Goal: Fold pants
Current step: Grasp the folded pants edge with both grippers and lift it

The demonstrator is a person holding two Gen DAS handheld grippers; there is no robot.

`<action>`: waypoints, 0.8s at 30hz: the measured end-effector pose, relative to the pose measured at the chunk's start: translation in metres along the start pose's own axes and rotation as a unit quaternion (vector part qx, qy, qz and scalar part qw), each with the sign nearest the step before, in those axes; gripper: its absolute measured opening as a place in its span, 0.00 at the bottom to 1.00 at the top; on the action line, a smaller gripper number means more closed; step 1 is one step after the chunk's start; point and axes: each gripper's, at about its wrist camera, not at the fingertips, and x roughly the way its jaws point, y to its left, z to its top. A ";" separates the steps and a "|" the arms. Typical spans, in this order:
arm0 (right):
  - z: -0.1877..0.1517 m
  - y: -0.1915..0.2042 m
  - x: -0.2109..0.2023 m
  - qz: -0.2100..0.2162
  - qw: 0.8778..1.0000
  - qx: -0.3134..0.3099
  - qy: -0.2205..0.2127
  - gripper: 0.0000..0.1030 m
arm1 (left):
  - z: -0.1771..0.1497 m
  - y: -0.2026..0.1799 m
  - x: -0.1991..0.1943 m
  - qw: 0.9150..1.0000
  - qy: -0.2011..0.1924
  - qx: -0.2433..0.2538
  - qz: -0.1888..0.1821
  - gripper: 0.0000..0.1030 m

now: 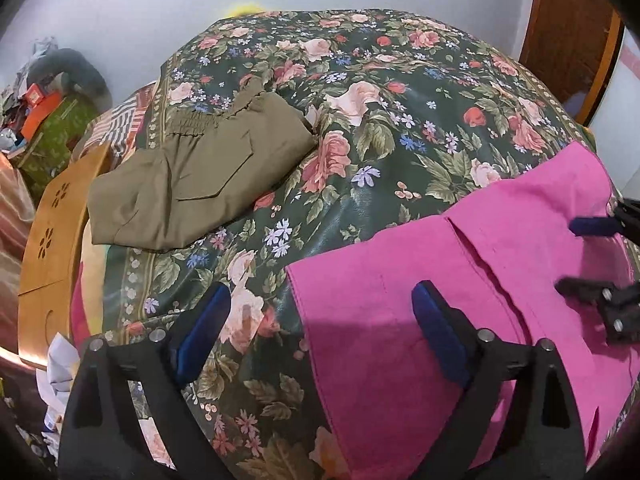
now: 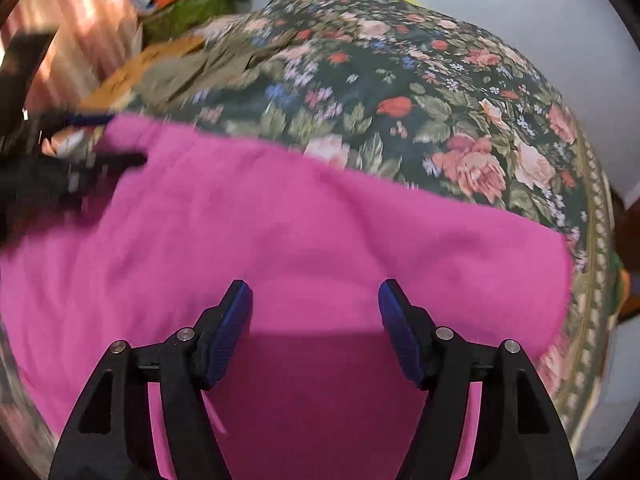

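The pink pants (image 1: 460, 280) lie folded flat on the floral-covered bed (image 1: 360, 100), at its near right side. The left gripper (image 1: 320, 320) hovers over their left edge, jaws released and empty. The right gripper (image 2: 316, 320) hangs above the pink cloth, jaws likewise released. Folded olive pants (image 1: 192, 184) lie well apart at far left.
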 end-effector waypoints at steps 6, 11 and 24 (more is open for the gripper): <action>-0.028 -0.007 -0.025 -0.008 1.000 0.022 0.006 0.65 | -0.006 -0.001 -0.022 1.000 -0.006 -0.001 0.014 0.90; -0.038 -0.010 -0.047 -0.014 0.999 0.051 0.004 0.65 | -0.013 -0.008 -0.065 0.999 -0.025 0.016 0.025 0.90; -0.058 0.029 -0.132 -0.022 0.992 0.081 -0.092 0.65 | -0.067 -0.003 -0.135 0.995 0.008 -0.082 -0.064 0.95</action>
